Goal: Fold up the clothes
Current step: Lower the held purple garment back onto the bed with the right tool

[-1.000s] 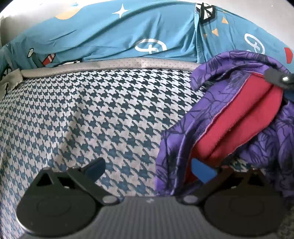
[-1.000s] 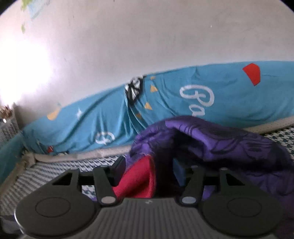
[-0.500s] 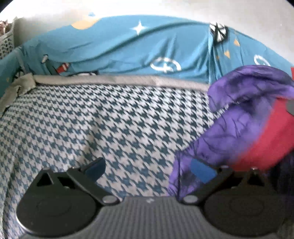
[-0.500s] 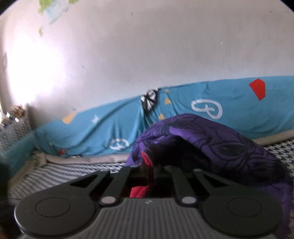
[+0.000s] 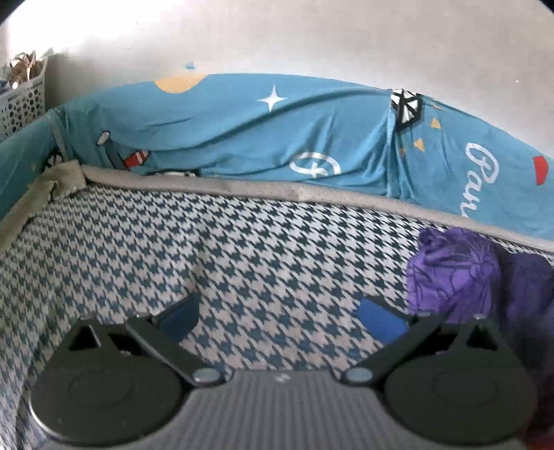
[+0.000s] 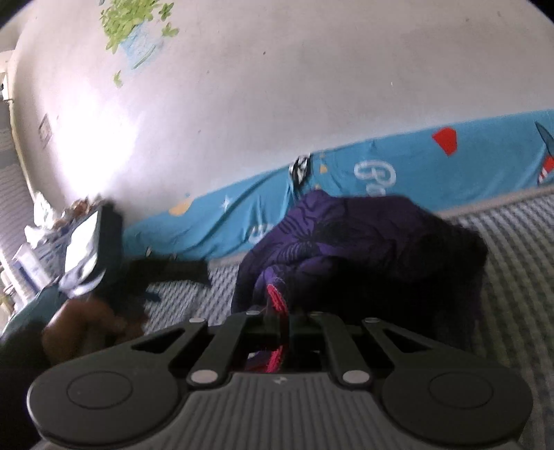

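A: What was shown in the left wrist view?

B: The left gripper [image 5: 280,320] was seen with its jaws spread wide and nothing between them; the blue pads [image 5: 381,320] were held over the houndstooth bed cover [image 5: 242,263]; the purple garment [image 5: 453,273] was bunched on the bed at the right edge, just beside the right-hand pad; a blue printed sheet [image 5: 277,138] was draped along the wall behind, and a perforated basket [image 5: 20,100] was seen at the far left.

A: And in the right wrist view?

B: The right gripper [image 6: 282,320] was seen with its jaws drawn narrow and clamped on a fold of the purple garment [image 6: 363,249], whose red lining [image 6: 277,301] was pinched between them; the rest of the cloth was heaped on the bed directly ahead; the picture was blurred; at the left the other gripper [image 6: 155,273] and a hand [image 6: 79,322] were made out only dimly; green leaf decals [image 6: 135,24] were noted on the wall.
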Action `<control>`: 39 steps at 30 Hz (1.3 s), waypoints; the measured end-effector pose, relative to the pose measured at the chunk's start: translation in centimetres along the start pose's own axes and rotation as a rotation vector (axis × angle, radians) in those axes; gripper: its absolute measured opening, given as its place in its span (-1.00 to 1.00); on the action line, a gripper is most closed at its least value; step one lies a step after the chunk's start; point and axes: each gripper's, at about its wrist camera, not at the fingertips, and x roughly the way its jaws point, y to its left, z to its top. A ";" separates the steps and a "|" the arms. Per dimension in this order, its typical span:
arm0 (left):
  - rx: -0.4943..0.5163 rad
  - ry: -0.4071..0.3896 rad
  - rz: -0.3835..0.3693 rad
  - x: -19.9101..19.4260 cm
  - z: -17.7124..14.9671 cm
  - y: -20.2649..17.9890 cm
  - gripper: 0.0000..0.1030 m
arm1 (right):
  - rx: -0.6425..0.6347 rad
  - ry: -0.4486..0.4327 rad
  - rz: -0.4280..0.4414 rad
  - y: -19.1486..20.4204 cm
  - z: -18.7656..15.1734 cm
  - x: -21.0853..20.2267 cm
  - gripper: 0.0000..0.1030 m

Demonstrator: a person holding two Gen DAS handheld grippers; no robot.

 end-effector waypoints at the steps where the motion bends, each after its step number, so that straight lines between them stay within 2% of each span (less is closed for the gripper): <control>1: 0.009 0.002 -0.013 -0.2 -0.3 -0.2 1.00 | -0.010 0.025 0.007 0.2 -0.7 -0.6 -0.85; 5: 0.053 0.004 -0.056 -1.2 -1.7 -1.4 1.00 | -0.078 0.148 0.005 1.1 -3.3 -1.5 -0.85; 8: 0.075 0.033 -0.100 -1.6 -2.9 -2.5 1.00 | -0.146 0.222 -0.043 1.6 -4.6 -1.6 -0.79; 10: 0.079 0.062 -0.139 -1.7 -3.7 -3.3 1.00 | -0.132 0.214 -0.052 1.3 -4.7 -2.1 -0.75; 13: 0.121 0.098 -0.153 -1.8 -5.0 -4.7 1.00 | -0.092 0.189 -0.058 0.7 -4.5 -2.9 -0.58; 15: 0.163 0.113 -0.161 -1.9 -6.1 -5.6 1.00 | -0.065 0.164 -0.082 0.2 -4.4 -3.4 -0.38; 22: 0.303 0.154 -0.184 -2.2 -10.8 -8.2 1.00 | 0.017 0.085 -0.216 -1.8 -1.6 -3.4 -0.32; 28: 0.340 0.149 -0.183 -2.9 -12.5 -8.5 1.00 | 0.092 0.058 -0.290 -4.2 1.7 -1.1 -0.07; 33: 0.369 0.156 -0.190 -3.4 -13.1 -8.3 1.00 | 0.122 0.056 -0.365 -6.4 4.0 2.1 0.28; 36: 0.400 0.154 -0.191 -3.9 -13.6 -8.3 1.00 | 0.173 0.074 -0.390 -8.1 4.3 4.0 0.37; 39: 0.428 0.147 -0.195 -4.3 -13.8 -8.4 1.00 | 0.258 0.115 -0.384 -9.9 4.1 5.9 0.37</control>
